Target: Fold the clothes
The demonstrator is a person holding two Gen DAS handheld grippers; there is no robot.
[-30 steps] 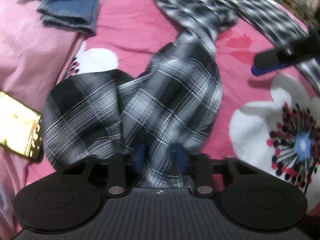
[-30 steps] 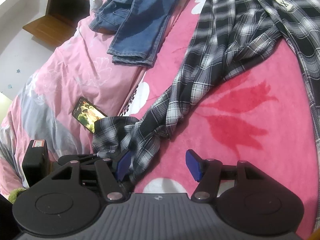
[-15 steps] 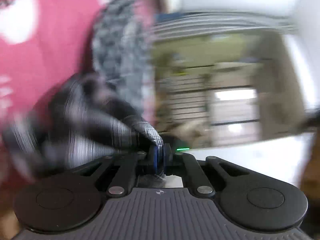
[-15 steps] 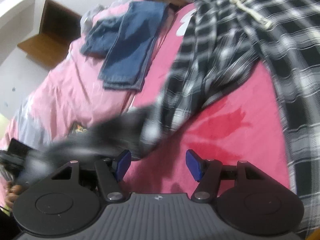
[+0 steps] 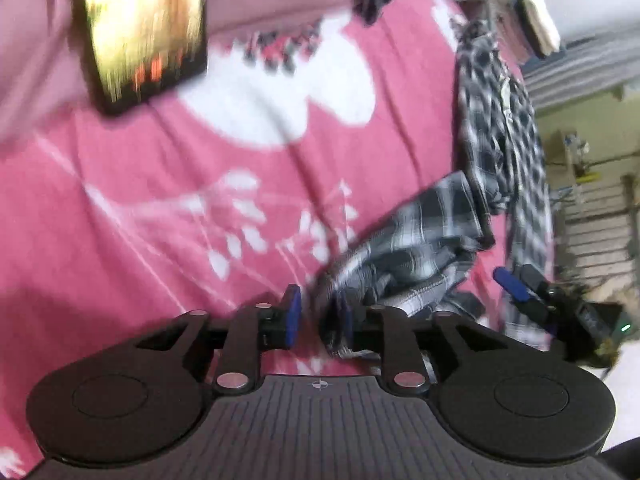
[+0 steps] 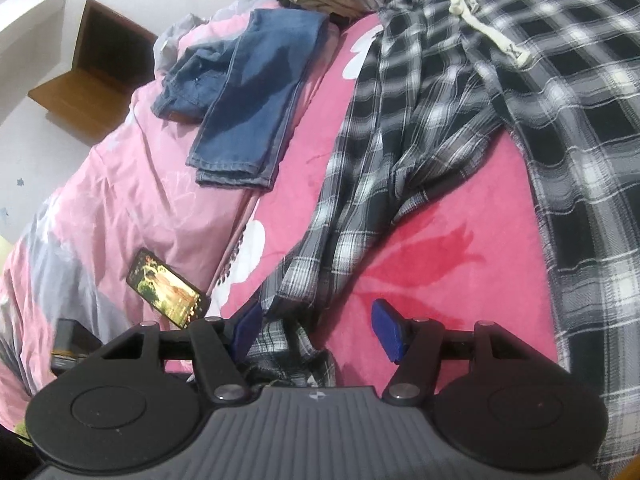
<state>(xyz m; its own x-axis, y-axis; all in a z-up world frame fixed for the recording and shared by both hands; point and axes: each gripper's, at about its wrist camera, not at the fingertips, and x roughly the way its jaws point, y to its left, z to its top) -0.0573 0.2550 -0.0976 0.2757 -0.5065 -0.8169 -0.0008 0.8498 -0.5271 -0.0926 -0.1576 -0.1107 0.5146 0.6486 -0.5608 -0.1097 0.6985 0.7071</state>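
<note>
- Black-and-white plaid flannel garment (image 6: 420, 128) sprawls unfolded across the pink floral bedspread (image 6: 460, 264), centre to right of frame
- Left gripper (image 5: 316, 316) spread, cloth draped against one finger; right gripper (image 6: 316, 324) spread, empty
- Risk: loose hem slips free, bunching; lit smartphone (image 6: 168, 288) lower left could snag

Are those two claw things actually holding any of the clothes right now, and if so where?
Neither holds anything. The left gripper is open, with the plaid garment's bunched end lying against one finger. The right gripper is open too.
</note>
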